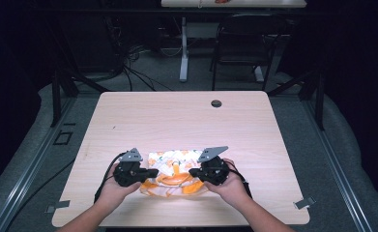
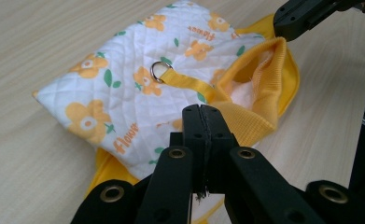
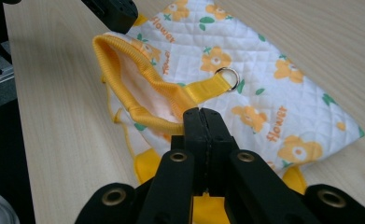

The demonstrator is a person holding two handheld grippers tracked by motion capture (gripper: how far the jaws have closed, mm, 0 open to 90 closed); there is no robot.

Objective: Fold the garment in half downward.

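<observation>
Lowest in the high view, our forearms come in from the bottom edge, and just above them the left gripper (image 1: 150, 172) and the right gripper (image 1: 192, 171) face each other across the small quilted pet vest (image 1: 174, 166), which lies at the lower middle of the wooden table (image 1: 186, 121).

In the left gripper view our own jaws are pressed fully together at the bottom centre, their tips on the yellow ribbed collar (image 2: 259, 93), so we judge them clamped on its near rim, though we cannot see how much cloth sits between the pads. The right gripper view reads the same way: jaws closed tight, tips meeting the collar rim (image 3: 143, 88) at the middle of the frame. In each of these views the other gripper's black tip sits at the far side of the collar, in an upper corner.

The work looks like holding the neck opening open, or pulling the vest straight. To do it well, we should pull evenly with both hands, keep the two grips level with the table, and avoid tugging so hard that the rib slips out.

Farther up, the yellow strap with its metal ring (image 2: 160, 71) lies flat on the flowered white panel; we want it kept untwisted.

Beyond the vest the tabletop has a dark grommet (image 1: 216, 103) near its far edge.
</observation>
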